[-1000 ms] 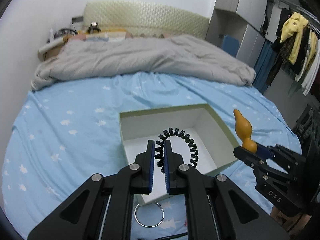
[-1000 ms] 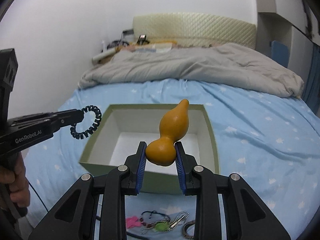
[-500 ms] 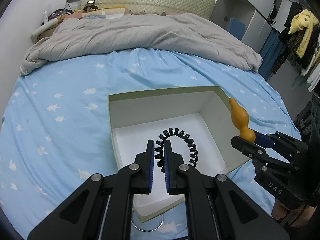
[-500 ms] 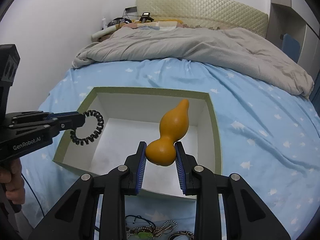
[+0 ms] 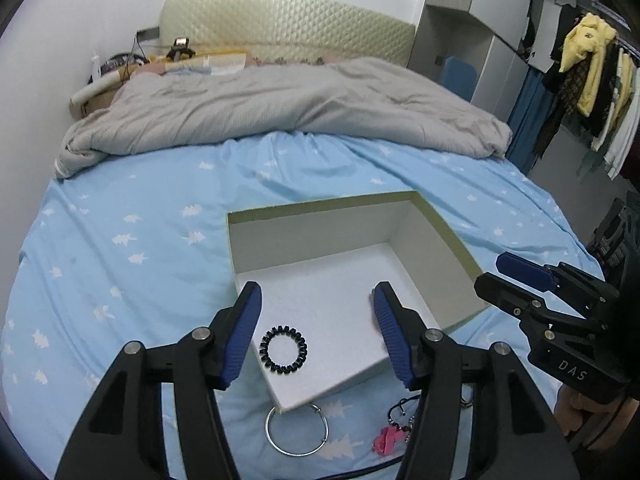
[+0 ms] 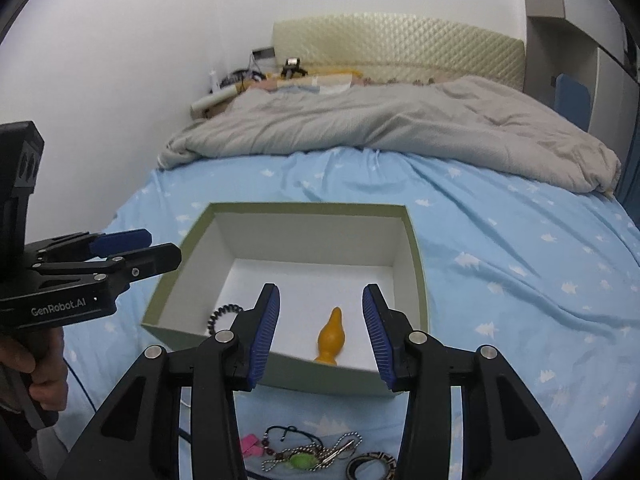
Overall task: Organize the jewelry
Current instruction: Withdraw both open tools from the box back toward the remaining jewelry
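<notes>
Item: open green-rimmed box (image 5: 440, 216), white inside, on a blue star-print bedsheet (image 5: 120, 240).

Contents, two: one black spiral hair tie (image 5: 283, 349) flat on the floor near the front-left corner; one amber gourd-shaped pendant (image 6: 331, 336) lying near the front wall.

Tongs: left gripper (image 5: 316, 330) released, jaws spread wide above the hair tie, holding nothing. Right gripper (image 6: 320, 330) likewise released, jaws wide apart over the pendant, empty.

Outstanding, on the sheet just in front of the box: one plain silver bangle (image 5: 297, 429), partly tucked under the box corner; one pink charm (image 6: 249, 445); one dark cord bracelet (image 6: 289, 432); one green-stone piece on a ball chain (image 6: 303, 460); one patterned dark bangle (image 6: 371, 465), partly cut off by the frame edge. The cluster is tangled, so this count is approximate.

Handling note: judged next step is another pickup. Lift both grippers clear of the box rim first, then pinch one loose piece at its edge, keeping chains from dragging neighbours along.
</notes>
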### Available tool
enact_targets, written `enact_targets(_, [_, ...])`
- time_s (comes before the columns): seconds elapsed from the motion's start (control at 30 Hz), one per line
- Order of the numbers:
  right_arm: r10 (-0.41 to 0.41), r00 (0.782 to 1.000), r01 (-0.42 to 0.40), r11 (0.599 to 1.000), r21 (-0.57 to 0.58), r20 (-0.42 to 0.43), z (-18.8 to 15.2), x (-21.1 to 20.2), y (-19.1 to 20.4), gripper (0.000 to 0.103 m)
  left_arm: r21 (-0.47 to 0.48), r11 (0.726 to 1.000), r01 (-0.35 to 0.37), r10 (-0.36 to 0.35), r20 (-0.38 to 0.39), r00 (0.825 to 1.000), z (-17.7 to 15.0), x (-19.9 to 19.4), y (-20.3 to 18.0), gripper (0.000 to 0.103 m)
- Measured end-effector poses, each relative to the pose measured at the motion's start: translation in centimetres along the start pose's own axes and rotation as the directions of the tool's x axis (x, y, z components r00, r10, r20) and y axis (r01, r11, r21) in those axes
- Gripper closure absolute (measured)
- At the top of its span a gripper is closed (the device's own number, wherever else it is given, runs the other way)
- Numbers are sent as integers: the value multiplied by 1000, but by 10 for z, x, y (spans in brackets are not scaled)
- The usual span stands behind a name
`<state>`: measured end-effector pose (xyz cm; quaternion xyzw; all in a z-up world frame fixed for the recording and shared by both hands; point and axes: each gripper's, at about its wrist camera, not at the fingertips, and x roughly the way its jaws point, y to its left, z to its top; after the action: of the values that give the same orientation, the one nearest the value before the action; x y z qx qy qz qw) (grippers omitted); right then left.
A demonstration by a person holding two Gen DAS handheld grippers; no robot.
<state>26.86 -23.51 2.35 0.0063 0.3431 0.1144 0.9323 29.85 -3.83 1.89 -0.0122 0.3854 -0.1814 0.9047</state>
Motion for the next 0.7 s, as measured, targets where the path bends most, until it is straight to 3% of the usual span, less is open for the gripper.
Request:
enact_targets(0.23, [11, 997, -12, 1000, 21, 81, -21, -31, 10, 62, 13, 1000, -20, 19, 87, 996, -20, -35, 1, 44])
enact_targets(0.4, [15, 994, -18, 999, 28, 104, -39, -48, 17, 62, 5, 997, -73, 72, 137, 988, -34, -56, 5, 44])
enact_targets(0.7, [-12, 989, 10, 1000, 16, 150, -73, -73, 30, 62, 11, 998, -67, 64, 167, 984, -67, -74, -8, 44])
